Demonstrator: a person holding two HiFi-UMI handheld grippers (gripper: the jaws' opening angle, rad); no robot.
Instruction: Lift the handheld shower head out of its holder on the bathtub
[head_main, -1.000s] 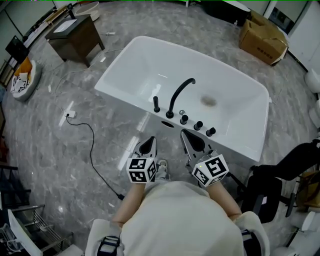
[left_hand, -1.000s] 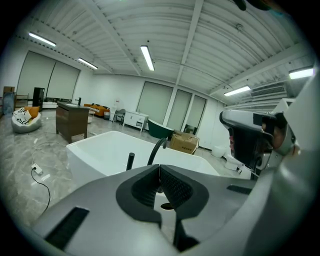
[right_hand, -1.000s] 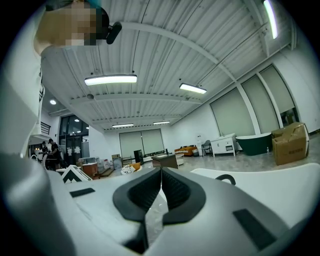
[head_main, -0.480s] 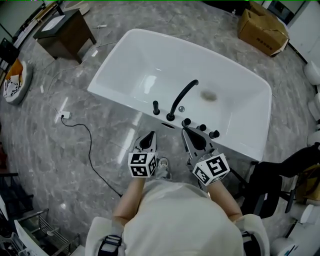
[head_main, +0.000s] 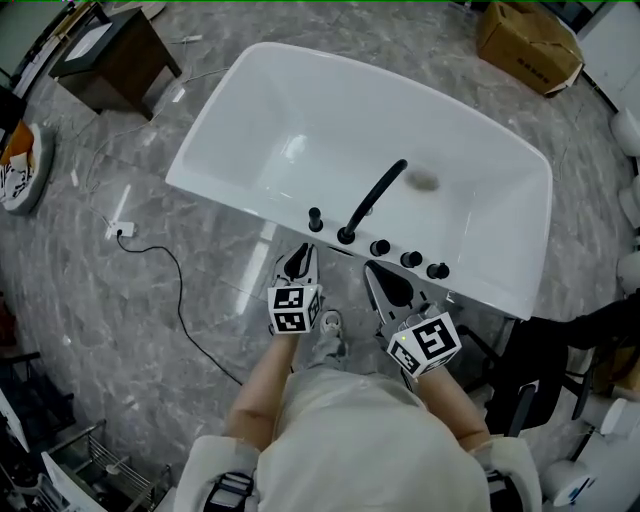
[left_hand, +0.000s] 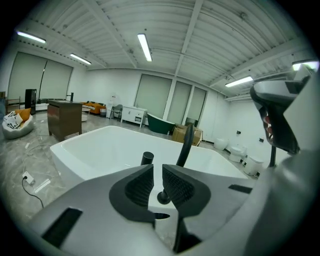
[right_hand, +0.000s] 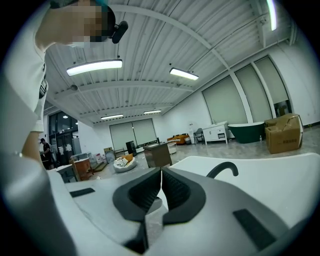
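Note:
The white bathtub (head_main: 235, 198) lies ahead of me in the head view. On its near rim the short black handheld shower head (head_main: 316, 218) stands upright in its holder, left of the curved black spout (head_main: 375, 198) and three black knobs (head_main: 410, 259). My left gripper (head_main: 298, 262) is shut and empty, just short of the rim below the shower head. In the left gripper view the shower head (left_hand: 147, 158) and spout (left_hand: 186, 144) rise beyond the jaws (left_hand: 156, 177). My right gripper (head_main: 375, 272) is shut and empty below the knobs; its own view (right_hand: 161, 182) shows the spout (right_hand: 223, 169).
A dark wooden cabinet (head_main: 110, 50) stands at the far left and a cardboard box (head_main: 530, 40) at the far right. A black cable with a plug (head_main: 120, 232) lies on the grey floor left of the tub. A black stand (head_main: 540, 370) is at my right.
Both grippers have moved forward and down toward the tub's near rim. The left one now sits close under the shower head. Both stay shut.

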